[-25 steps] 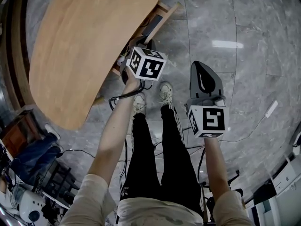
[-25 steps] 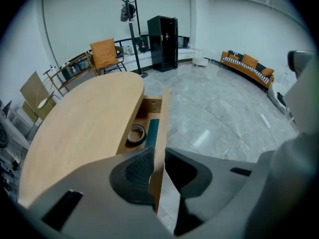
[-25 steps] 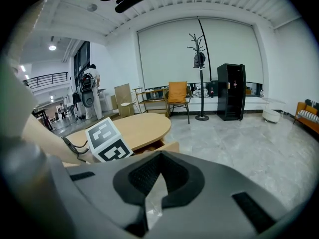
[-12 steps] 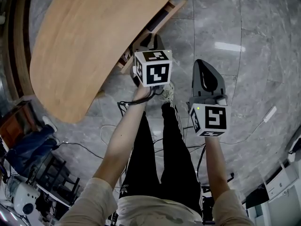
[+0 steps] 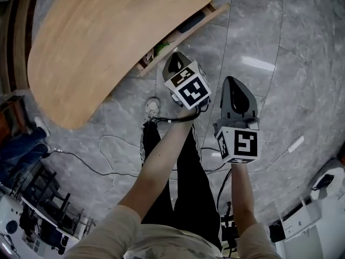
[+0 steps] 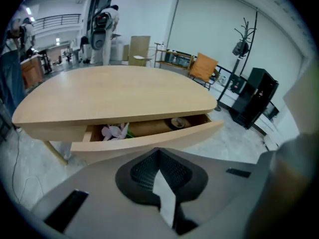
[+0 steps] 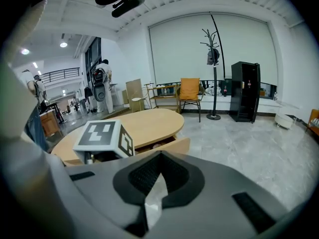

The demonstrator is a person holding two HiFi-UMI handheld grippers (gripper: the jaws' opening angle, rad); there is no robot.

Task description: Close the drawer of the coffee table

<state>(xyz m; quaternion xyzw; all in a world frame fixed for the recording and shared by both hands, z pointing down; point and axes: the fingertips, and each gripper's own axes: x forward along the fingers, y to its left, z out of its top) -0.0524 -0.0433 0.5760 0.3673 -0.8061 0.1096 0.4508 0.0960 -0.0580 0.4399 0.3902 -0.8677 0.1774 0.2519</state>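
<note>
I see a grey marble floor [image 5: 269, 36] catching bright reflections. Along the white far wall [image 7: 174, 54] I make out a coat stand [image 7: 213, 56], an orange chair [image 7: 189, 89] and a tall black cabinet [image 7: 245, 91].

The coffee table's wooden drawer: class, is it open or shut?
Open: the light wooden drawer juts out below the oval tabletop, showing a pale flower inside.

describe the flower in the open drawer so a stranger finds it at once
Start at the oval wooden coffee table; its drawer stands pulled open under the top. In the left gripper view the flower lies at the drawer's left end: pale pink petals with some green, unlike the round brownish roll toward the right end.
</note>
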